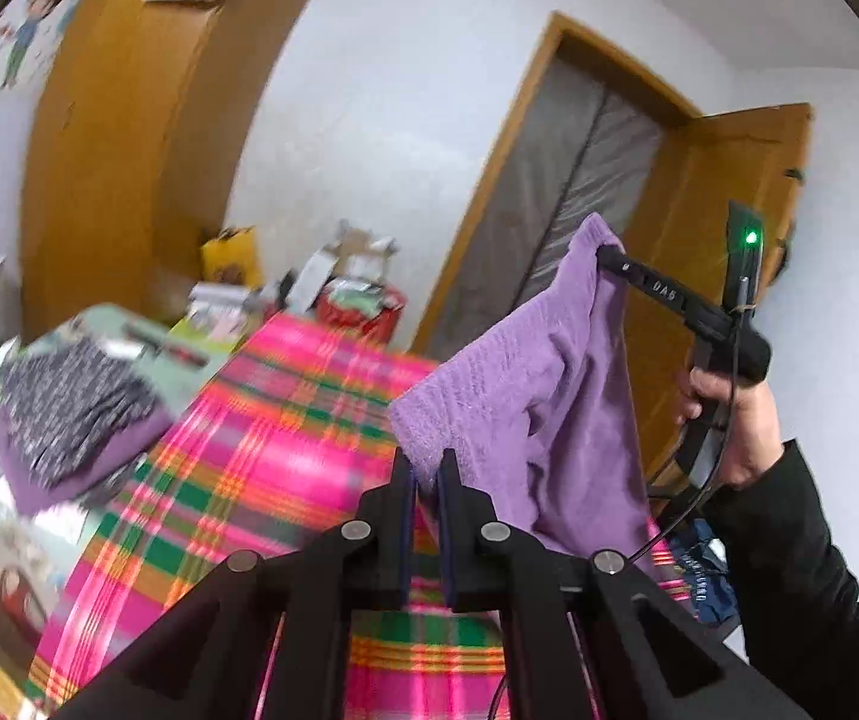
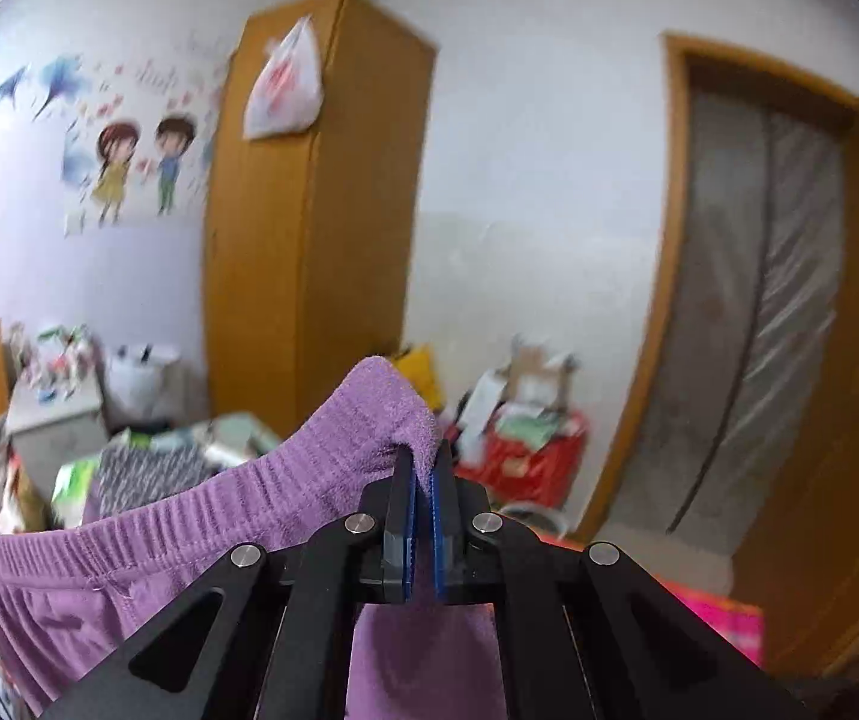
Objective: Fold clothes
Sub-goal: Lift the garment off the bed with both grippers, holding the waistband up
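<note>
Left wrist view: left tongs point(image 1: 426, 468) pinched an edge of the purple garment point(image 1: 525, 384), cloth between the blue pads. The garment ran up and right from there to the right tongs point(image 1: 603, 253), which gripped its other upper corner; the rest hung below between the two. White lettering on the right tongs' body read "DA5", with one green light point(image 1: 750, 236) lit beside it. One hand point(image 1: 729, 420) in a black sleeve held that tool. Below both tongs lay a pink plaid cover point(image 1: 285, 450). Left of the left tongs sat one stack of folded clothes point(image 1: 75, 414), black-and-white print on purple. Dark blue denim point(image 1: 699, 576) at lower right carried writing, unreadable.

Right wrist view: right tongs point(image 2: 423, 465) pressed together on the garment's ribbed waistband point(image 2: 237, 498), which stretched away to the left. Beyond the tips: one wooden wardrobe point(image 2: 309, 210) with one white bag point(image 2: 285, 90), a wall sticker of two cartoon children point(image 2: 141, 162), and one doorway point(image 2: 759, 300) at right. Sticker script too blurred to read.
</note>
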Tool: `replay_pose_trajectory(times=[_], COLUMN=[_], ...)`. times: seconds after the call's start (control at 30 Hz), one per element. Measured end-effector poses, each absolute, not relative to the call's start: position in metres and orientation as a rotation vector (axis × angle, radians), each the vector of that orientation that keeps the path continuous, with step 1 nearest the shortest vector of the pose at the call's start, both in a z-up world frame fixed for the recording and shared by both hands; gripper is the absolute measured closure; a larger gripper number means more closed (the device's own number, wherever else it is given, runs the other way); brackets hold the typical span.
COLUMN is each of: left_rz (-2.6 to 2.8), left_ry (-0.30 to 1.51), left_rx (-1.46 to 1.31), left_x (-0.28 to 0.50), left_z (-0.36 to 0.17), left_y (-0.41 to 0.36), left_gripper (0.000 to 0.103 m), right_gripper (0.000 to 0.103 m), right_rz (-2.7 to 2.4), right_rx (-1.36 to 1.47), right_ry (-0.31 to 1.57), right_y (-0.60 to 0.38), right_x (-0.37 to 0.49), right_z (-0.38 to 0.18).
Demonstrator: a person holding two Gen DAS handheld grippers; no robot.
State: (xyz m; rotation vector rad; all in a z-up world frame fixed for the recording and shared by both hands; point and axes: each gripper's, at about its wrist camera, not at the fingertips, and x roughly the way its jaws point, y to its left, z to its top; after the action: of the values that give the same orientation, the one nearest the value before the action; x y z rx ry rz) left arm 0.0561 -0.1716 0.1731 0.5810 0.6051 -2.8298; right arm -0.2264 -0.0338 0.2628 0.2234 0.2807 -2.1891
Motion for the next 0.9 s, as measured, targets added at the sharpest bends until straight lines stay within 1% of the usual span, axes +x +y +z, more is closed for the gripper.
replay_pose_trajectory(times=[0.07, 0.17, 0.27, 0.33, 0.4, 0.5, 0.6, 0.73, 0.9], left_rz=[-2.884, -2.967, -3.069, -3.149, -3.203, -3.215, -3.129, -2.934, -2.743], left_ry=[0.564, 0.556, 0.577, 0.549, 0.513, 0.472, 0.52, 0.666, 0.77], left_rx=[0.556, 0.589, 0.626, 0.577, 0.498, 0.415, 0.489, 0.65, 0.712], left_x=[0.049, 0.034, 0.022, 0.025, 0.035, 0.052, 0.053, 0.053, 0.069], left_z=[0.186, 0.189, 0.193, 0.206, 0.218, 0.225, 0.207, 0.161, 0.117], left_y=[-0.154, -0.127, -0.101, -0.083, -0.072, -0.071, -0.091, -0.133, -0.177], left_gripper=[0.097, 0.097, 0.097, 0.097, 0.097, 0.097, 0.097, 0.097, 0.097], right_gripper=[0.099, 0.099, 0.099, 0.099, 0.099, 0.099, 0.099, 0.099, 0.099], right_rz=[-2.236, -2.313, -2.372, -2.404, -2.414, -2.382, -2.347, -2.257, -2.123], right_rx=[0.22, 0.225, 0.192, 0.153, 0.056, -0.023, 0.049, 0.234, 0.327], right_ry=[0.276, 0.26, 0.174, 0.121, 0.087, 0.075, 0.158, 0.225, 0.323], right_y=[-0.013, 0.023, 0.061, 0.083, 0.096, 0.092, 0.053, -0.013, -0.092], right_x=[-0.231, -0.24, -0.239, -0.236, -0.22, -0.204, -0.212, -0.228, -0.213], right_z=[0.267, 0.269, 0.281, 0.292, 0.31, 0.326, 0.305, 0.248, 0.198])
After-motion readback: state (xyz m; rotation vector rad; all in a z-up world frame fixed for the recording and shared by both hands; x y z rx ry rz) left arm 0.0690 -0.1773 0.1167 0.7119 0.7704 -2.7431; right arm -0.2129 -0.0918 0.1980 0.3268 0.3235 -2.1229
